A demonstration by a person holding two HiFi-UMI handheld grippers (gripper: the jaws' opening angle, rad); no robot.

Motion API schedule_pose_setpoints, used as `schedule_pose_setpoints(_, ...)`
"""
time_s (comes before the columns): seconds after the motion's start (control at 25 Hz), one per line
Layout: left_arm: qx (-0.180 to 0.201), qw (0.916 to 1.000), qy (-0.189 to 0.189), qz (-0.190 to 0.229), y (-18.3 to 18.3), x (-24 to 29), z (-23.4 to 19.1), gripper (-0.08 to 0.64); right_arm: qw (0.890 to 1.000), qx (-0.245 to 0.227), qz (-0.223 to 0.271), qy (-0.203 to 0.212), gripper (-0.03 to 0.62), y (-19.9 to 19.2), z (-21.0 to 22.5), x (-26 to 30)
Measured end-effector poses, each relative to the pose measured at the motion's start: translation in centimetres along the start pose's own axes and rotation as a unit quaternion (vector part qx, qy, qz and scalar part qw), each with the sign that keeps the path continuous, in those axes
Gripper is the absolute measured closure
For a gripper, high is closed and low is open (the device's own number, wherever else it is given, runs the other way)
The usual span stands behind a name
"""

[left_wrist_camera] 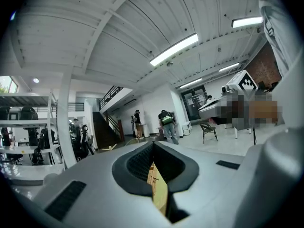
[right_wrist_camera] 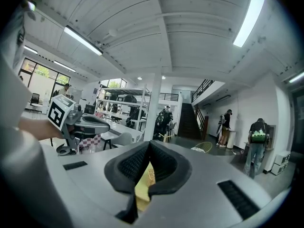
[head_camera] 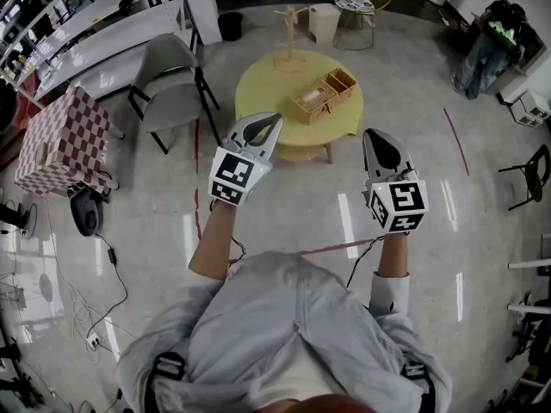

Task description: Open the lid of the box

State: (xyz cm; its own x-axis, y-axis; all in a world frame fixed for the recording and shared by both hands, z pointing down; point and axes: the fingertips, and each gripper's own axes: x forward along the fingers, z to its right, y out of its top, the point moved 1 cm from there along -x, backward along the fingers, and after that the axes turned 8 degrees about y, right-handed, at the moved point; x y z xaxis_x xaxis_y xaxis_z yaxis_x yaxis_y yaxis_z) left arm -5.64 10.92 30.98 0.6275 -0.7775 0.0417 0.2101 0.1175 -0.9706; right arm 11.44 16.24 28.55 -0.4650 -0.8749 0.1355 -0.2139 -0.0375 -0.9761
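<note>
A wooden box (head_camera: 323, 95) with its lid down lies on a round yellow table (head_camera: 267, 89), ahead of me in the head view. Both grippers are held level in the air, short of the table and pointing toward it. My left gripper (head_camera: 275, 119) is shut with nothing in it; in its own view the left gripper (left_wrist_camera: 153, 144) has its tips together, and a sliver of the box (left_wrist_camera: 153, 175) shows through the slit below. My right gripper (head_camera: 373, 136) is shut and empty too; below the right gripper (right_wrist_camera: 149, 144) a strip of the table (right_wrist_camera: 141, 193) shows.
A wooden stand (head_camera: 291, 37) rises at the table's far edge. A grey chair (head_camera: 172, 84) stands left of the table, with a red-checkered box (head_camera: 65, 140) further left. A wire side table (head_camera: 357, 11) and a white bin (head_camera: 323, 20) stand behind. Cables (head_camera: 112, 265) trail over the floor at the left.
</note>
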Motion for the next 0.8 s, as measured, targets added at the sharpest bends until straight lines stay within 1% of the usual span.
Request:
schedule_pose_setpoints(0.24, -0.003, 0.9998, 0.017, -0.007, -0.3, 0.9, 1.8, 0.532, 1.0, 0.008, -0.001, 0.006, 0.571, -1.4, 1.9, -1.1)
schedule_pose_setpoints(0.48, -0.009, 0.999, 0.036, -0.026, -1.2, 1.8, 2.7, 0.532, 1.0, 0.024, -0.002, 0.013, 0.571, -3.0, 4.0, -1.3)
schedule_pose_setpoints(0.64, -0.011, 0.9987, 0.04, -0.03, -1.6, 3.1, 2.8, 0.532, 0.999, 0.03, 0.001, 0.021, 0.571, -3.6, 5.0, -0.7)
schedule_pose_setpoints(0.8, -0.008, 0.9987, 0.035, -0.035, -2.3, 5.0, 2.4, 0.532, 0.999, 0.036, -0.002, 0.022, 0.569, -4.3, 6.1, 0.8)
